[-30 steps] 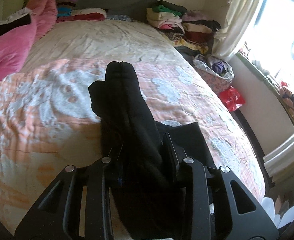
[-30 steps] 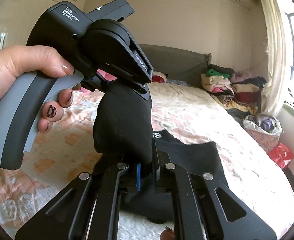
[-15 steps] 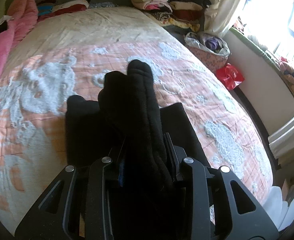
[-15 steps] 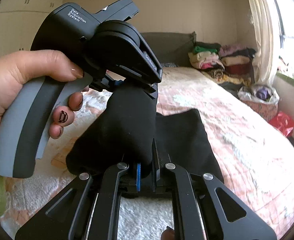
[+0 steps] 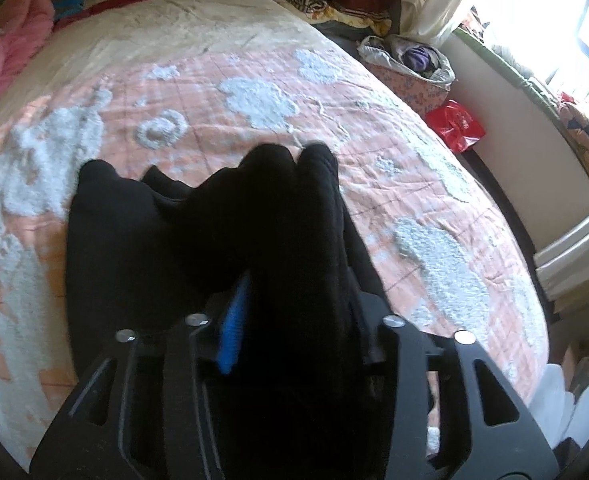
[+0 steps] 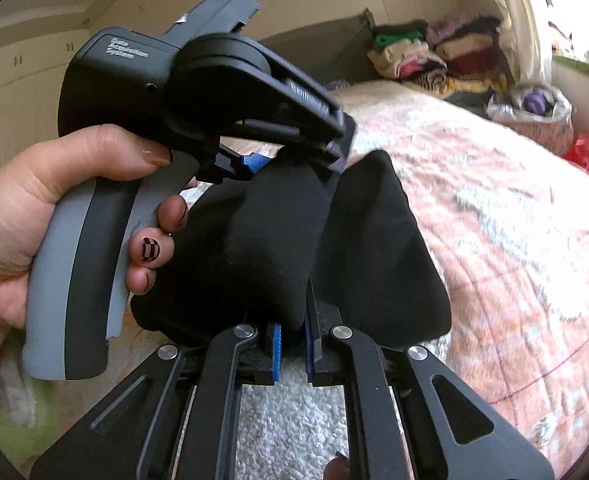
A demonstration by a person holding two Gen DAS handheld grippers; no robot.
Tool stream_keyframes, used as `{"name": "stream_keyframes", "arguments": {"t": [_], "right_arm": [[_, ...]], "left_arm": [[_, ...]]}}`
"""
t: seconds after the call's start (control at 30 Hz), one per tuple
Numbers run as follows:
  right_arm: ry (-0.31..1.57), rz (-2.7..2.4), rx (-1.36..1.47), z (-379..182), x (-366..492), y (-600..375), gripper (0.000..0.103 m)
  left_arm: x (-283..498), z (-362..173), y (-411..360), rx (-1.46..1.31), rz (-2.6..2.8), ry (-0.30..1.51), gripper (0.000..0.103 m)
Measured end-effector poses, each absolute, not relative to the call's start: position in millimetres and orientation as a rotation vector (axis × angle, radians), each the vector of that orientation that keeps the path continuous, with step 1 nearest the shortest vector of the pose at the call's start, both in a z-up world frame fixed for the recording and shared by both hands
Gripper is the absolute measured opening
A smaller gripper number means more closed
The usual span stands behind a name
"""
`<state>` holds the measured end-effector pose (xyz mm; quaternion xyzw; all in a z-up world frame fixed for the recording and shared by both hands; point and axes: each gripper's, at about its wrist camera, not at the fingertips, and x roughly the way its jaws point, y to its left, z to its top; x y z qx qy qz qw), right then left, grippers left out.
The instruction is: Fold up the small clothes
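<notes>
Left wrist view: black garment (image 5: 214, 248) lies bunched on the peach quilt (image 5: 434, 184), a fold rising between the fingers.
Left gripper (image 5: 294, 300): jaws have just been opening; blue pad (image 5: 234, 320) stands clear of the cloth, grip loosened.
Right gripper (image 6: 292, 344): clamped on the garment's near edge, pads pinching the fabric.
Left hand (image 6: 34, 216): wrapped round the grey handle, above the garment.
Clothes stack (image 6: 434, 56): at the quilt's far end.
</notes>
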<state>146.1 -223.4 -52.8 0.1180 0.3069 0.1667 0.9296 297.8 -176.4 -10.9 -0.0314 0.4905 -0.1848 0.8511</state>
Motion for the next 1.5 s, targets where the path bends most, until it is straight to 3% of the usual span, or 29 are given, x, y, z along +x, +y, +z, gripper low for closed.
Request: {"name": "stream_keyframes", "arguments": {"t": [0.2,0.33,0.43,0.57,0.77,0.9,0.97,1.07,1.3,1.5], "right_arm": [[0.704,0.39,0.349,-62.6,153.8,-239.0,0.013],[0.747,0.454,0.397,-60.1,157.0,-250.3,0.027],[0.759,0.493,0.429,-51.4,164.2,-259.2,0.046],[0.801,0.515,0.474,-41.3,191.2,-267.9,0.051],[0.944,0.537,0.626,-48.0,253.4,-276.3,0.051],[0.965,0.5,0.501,-38.8,277.0,-260.6,0.049],[0.98,0.482,0.41,-38.4,285.3,-247.2,0.026],[0.966,0.472,0.292,-33.6,287.4,-231.2,0.018],[0.791,0.493,0.105,13.3,269.7,-241.5,0.017],[0.906,0.43,0.1,-34.9,285.9,-248.5,0.018]], "left_arm": [[299.4,-9.7,-173.8,-0.19,-0.48,1.046,0.069],[287.3,9.1,-154.7,-0.232,-0.487,0.974,0.071],[275.3,19.8,-132.5,-0.199,-0.438,0.91,0.072],[260.8,16.7,-95.6,-0.157,-0.343,0.865,0.073],[244.4,-2.6,-68.1,-0.12,-0.29,0.871,0.074],[241.1,-14.6,-60.6,-0.1,-0.276,0.883,0.074],[240.6,-17.8,-59.6,-0.103,-0.281,0.887,0.074],[241.3,-20.2,-59.7,-0.098,-0.286,0.894,0.075],[235.1,-16.7,-70.8,-0.107,-0.339,0.889,0.075],[230.7,-31.0,-81.9,-0.103,-0.355,0.925,0.075]]}}
